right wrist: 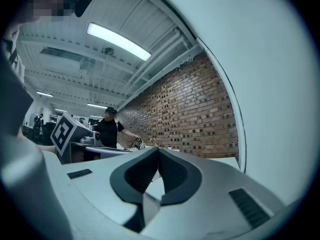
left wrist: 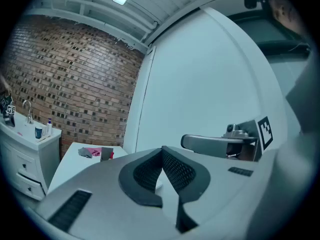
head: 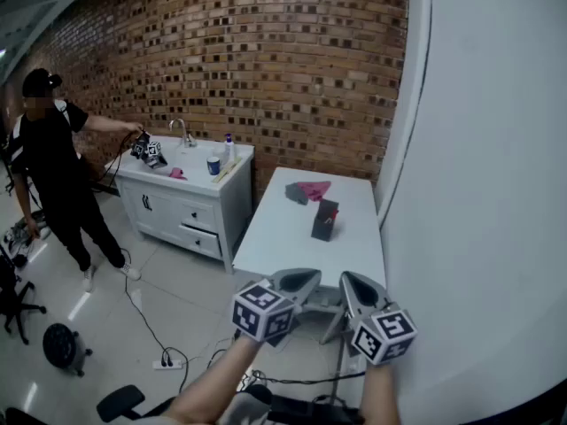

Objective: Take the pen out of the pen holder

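Both sets of jaws are shut tight, with nothing in them. The left gripper (left wrist: 161, 151) and right gripper (right wrist: 159, 151) sit side by side, well back from the table (head: 283, 237). The pen holder (head: 324, 220) stands upright near the table's middle, close to a pink thing (head: 312, 189) (the pen itself is too small to see well). I think the best way is to step closer, open one set of jaws first, then pull the pen straight up so the holder doesn't tip.
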The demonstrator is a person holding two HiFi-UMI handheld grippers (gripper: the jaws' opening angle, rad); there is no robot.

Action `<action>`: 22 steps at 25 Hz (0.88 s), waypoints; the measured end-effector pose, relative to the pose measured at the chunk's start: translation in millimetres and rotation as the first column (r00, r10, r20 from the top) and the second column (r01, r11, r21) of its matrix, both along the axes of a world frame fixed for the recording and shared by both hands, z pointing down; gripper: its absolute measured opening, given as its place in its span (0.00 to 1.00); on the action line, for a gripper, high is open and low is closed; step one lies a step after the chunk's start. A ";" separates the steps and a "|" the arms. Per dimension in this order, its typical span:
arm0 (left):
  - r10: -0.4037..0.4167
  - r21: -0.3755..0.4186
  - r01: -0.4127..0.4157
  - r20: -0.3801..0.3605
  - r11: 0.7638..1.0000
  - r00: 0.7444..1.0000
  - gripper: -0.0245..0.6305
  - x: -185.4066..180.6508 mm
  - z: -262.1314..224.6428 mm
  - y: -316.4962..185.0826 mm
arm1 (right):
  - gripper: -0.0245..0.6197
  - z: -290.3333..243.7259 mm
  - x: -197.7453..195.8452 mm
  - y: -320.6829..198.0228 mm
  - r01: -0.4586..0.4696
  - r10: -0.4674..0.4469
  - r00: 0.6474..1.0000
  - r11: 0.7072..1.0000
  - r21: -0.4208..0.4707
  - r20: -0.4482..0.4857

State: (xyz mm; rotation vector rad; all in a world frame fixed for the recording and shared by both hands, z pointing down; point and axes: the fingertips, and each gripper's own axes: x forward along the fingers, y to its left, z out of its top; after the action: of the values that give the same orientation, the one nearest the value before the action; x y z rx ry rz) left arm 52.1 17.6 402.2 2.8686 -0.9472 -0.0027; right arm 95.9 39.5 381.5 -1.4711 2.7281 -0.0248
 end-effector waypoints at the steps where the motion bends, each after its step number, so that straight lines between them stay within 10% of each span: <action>1: 0.000 0.000 0.000 0.001 1.000 1.000 0.04 1.0 0.4 -0.9 | 0.04 1.7 0.9 -1.6 0.007 -0.007 1.000 1.000 0.004 0.001; 22: 0.008 -0.023 -0.007 0.003 1.000 1.000 0.04 4.0 8.2 -72.4 | 0.04 7.7 5.9 -67.7 -0.012 0.012 1.000 1.000 -0.024 0.010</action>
State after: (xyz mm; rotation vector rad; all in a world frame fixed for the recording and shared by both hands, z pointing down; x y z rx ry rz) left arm 56.1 -54.8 410.4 2.8521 -0.9308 0.0127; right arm 101.7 -28.2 389.2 -1.4898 2.7204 -0.0651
